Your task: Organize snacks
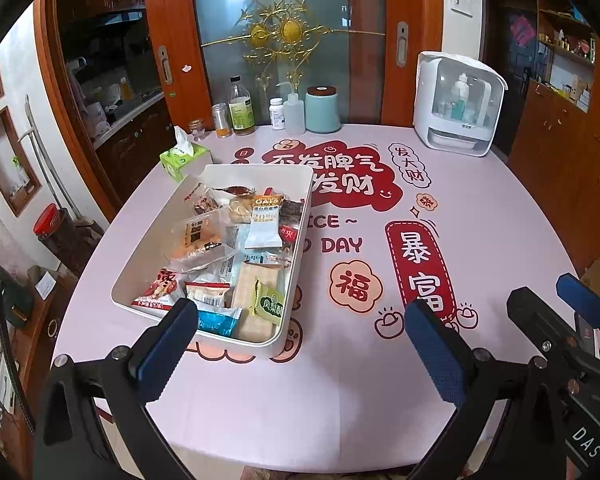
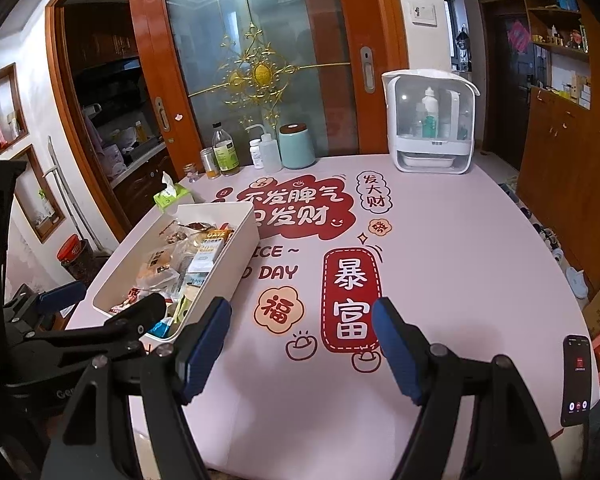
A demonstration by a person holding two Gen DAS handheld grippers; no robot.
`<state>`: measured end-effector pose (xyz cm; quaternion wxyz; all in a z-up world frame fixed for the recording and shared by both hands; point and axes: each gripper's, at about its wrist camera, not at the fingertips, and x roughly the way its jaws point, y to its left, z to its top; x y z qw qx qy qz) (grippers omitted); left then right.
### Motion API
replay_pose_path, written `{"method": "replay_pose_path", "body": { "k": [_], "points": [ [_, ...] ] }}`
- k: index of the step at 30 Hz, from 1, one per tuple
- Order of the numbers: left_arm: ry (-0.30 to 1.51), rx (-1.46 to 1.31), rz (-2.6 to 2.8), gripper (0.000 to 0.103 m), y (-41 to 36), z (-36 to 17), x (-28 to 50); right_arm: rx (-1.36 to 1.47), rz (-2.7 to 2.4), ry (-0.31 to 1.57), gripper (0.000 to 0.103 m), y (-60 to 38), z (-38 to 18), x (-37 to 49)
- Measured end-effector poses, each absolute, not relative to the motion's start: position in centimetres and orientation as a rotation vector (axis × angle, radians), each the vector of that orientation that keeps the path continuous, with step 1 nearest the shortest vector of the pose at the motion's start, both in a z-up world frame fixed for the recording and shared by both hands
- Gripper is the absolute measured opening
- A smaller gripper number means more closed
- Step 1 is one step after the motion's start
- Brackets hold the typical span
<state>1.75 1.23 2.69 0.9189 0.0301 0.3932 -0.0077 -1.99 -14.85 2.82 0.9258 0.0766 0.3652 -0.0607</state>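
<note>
Two wrist views of a pink tabletop point(image 1: 340, 380) printed with red and cream characters. A white rectangular bin point(image 1: 296, 320) stands toward the left edge of the tabletop, its long axis running from the near edge toward the far left corner. The bin is filled with wrapped snacks point(image 1: 236, 256): an oat bar wrapper point(image 1: 265, 220), a green pineapple-cake packet point(image 1: 269, 304) by the near right wall, a blue packet point(image 1: 216, 322) at the near wall, and a clear bag of orange crackers point(image 1: 198, 246) in the middle.

The left hand-held gripper point(image 1: 300, 344) hovers above the near edge of the tabletop with its blue-padded fingers spread wide and nothing between them; its left finger overlaps the near wall of the bin in this view, and whether it touches cannot be told. The right hand-held gripper point(image 2: 300, 348) hovers just to the right of it, likewise released and empty, above bare printed cloth.

Along the far edge stand a tissue box point(image 1: 184, 158), a small jar point(image 1: 197, 128), a tin point(image 1: 221, 120), a glass bottle point(image 1: 241, 108), a pill bottle point(image 1: 276, 114), a squeeze bottle point(image 1: 294, 114) and a teal canister point(image 1: 322, 110). A white cabinet with a clear door point(image 1: 456, 104) occupies the far right corner. A phone point(image 2: 577, 380) lies at the right edge near the near corner.
</note>
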Motion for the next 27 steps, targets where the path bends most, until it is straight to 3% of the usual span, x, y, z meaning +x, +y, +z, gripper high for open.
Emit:
{"method": "replay_pose_path", "body": {
  "k": [27],
  "points": [
    [0.824, 0.056, -0.015, 0.103, 1.23, 2.02, 1.61, 0.190, -0.100, 0.768, 0.074, -15.29, 1.88, -1.79]
  ]
}}
